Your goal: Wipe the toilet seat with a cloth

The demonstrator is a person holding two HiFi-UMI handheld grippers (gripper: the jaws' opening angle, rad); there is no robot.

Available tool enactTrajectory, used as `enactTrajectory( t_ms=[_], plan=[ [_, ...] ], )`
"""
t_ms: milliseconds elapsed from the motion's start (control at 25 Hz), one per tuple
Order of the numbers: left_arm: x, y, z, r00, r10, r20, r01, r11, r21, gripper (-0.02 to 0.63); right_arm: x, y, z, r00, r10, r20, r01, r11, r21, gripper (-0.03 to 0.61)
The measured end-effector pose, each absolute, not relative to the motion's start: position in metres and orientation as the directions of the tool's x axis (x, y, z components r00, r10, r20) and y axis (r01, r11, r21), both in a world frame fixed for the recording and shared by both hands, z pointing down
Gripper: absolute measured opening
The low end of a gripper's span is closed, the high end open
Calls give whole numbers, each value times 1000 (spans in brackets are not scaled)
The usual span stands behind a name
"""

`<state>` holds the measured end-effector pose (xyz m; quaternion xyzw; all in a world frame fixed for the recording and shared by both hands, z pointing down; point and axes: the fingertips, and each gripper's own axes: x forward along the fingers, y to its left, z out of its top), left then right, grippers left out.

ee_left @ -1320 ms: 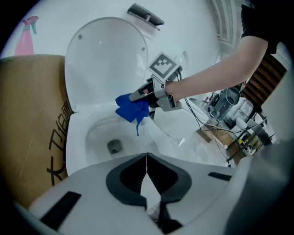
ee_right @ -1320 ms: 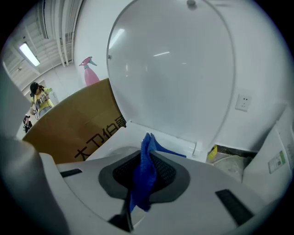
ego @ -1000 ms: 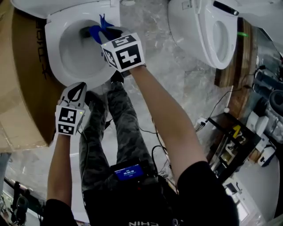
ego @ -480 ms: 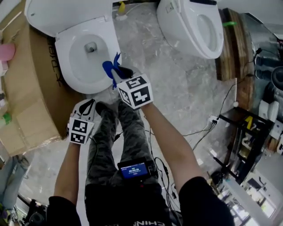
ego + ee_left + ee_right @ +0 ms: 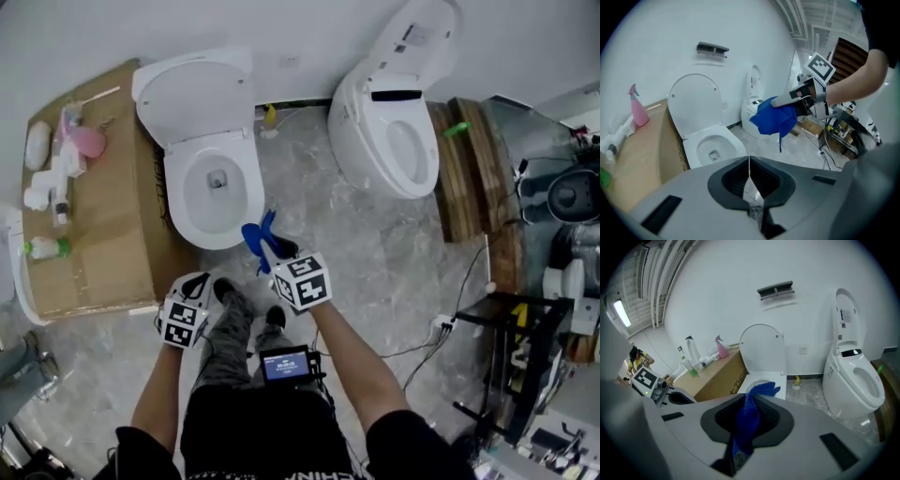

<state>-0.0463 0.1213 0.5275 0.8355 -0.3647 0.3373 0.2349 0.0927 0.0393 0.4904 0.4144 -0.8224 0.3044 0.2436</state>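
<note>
Right gripper (image 5: pixel 267 248): pinching blue cloth (image 5: pixel 255 232), above and short of toilet seat (image 5: pixel 181 202). Left gripper (image 5: pixel 195 281): jaws together, empty. Step, judged: off-seat; next, lower cloth onto rim.

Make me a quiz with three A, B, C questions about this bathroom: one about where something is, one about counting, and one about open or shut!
1. Where is the pink spray bottle?
A) on the cardboard box
B) hanging on the wall
C) on the floor

2. How many toilets are there?
A) one
B) two
C) three

3. What is the right gripper doing?
A) jaws open, empty
B) jaws shut on the blue cloth
C) jaws shut on a brush

Answers: 1 A, it stands on the box top. 2 B, a second white one stands to the right. 3 B, the cloth is pinched between its jaws.
</note>
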Motion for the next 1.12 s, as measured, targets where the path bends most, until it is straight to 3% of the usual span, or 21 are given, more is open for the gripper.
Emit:
enactTrajectory(
  t_ms=[320,680,1120],
  plan=[
    [-39,206,437,473,-579,664,-849,-502,167,11,118,128,410,-595,-546,590,-789,534,-303,48],
    [-49,291,389,450,-605,657,-860,-491,138,11,121,214,376,-619,-522,587,-739,639,-212,48],
    [-94,347,349,426,-652,627,-851,-525,33,11,96,299,349,-573,-578,582,-753,651,-94,48]
  ],
)
